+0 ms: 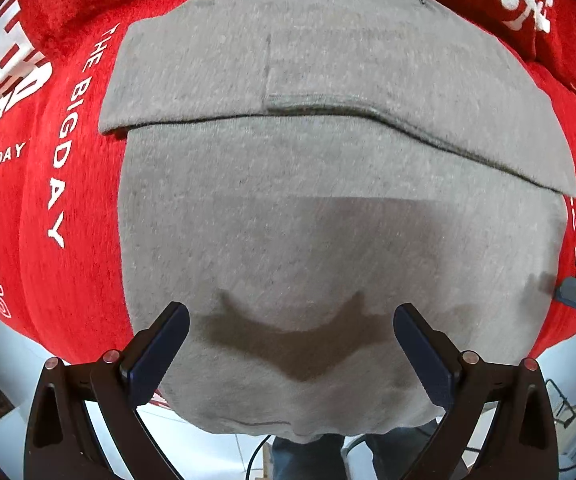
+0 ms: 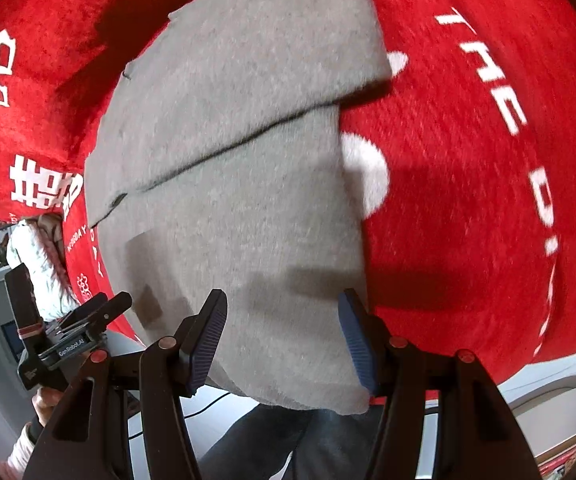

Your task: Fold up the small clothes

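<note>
Red printed tablecloth carries grey garment, near hem overhanging table's near edge. I hold left gripper and right gripper wide, empty, above hem; folded band lies across far end.

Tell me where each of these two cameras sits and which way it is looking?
Left wrist view: sits on the left gripper, looking straight down past its open fingers at the grey garment on the red cloth; the person's dark trousers show below.
Right wrist view: sits on the right gripper, tilted down over the garment's right edge; the other gripper and the hand holding it show at left.
Both share the garment, the cloth and its white lettering.
</note>
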`<state>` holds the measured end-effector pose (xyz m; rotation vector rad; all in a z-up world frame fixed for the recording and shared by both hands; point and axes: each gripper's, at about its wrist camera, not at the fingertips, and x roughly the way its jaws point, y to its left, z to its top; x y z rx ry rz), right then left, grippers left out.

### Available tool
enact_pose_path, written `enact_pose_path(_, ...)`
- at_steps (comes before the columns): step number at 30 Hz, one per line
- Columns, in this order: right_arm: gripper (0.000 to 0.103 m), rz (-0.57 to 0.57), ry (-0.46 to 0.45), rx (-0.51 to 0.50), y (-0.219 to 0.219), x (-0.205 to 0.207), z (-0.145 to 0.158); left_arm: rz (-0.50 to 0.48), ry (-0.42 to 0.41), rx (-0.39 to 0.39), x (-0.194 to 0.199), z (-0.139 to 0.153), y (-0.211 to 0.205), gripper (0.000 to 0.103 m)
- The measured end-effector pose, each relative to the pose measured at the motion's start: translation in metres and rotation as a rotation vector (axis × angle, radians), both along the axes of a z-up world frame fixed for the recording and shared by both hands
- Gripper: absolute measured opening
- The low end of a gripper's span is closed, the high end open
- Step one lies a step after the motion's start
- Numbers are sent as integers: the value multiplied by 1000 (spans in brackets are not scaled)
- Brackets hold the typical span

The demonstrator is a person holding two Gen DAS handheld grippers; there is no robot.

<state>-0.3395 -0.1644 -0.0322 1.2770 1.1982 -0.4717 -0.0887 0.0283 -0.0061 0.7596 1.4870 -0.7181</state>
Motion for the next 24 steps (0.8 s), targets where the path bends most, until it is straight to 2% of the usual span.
enact_pose_path(4, 62, 8, 13, -5, 17, 1, 0, -6, 6, -19, -1, 0, 21, 103)
enact_pose_path(11, 62, 77, 35, 19, 58, -5, -8, 3, 21, -25, 8, -7, 84, 103)
enact_pose_path(14, 62, 109, 59, 66, 81, -16, -23, 1, 36, -9, 8, -15, 112, 103)
enact_pose_path(19, 62, 131, 127, 98, 111, -38, -52, 31, 112, 16, 0, -39, 151, 103)
enact_pose_path(24, 62, 140, 169, 98, 125, -52, -84, 71, 170, 36, -30, -61, 152, 103)
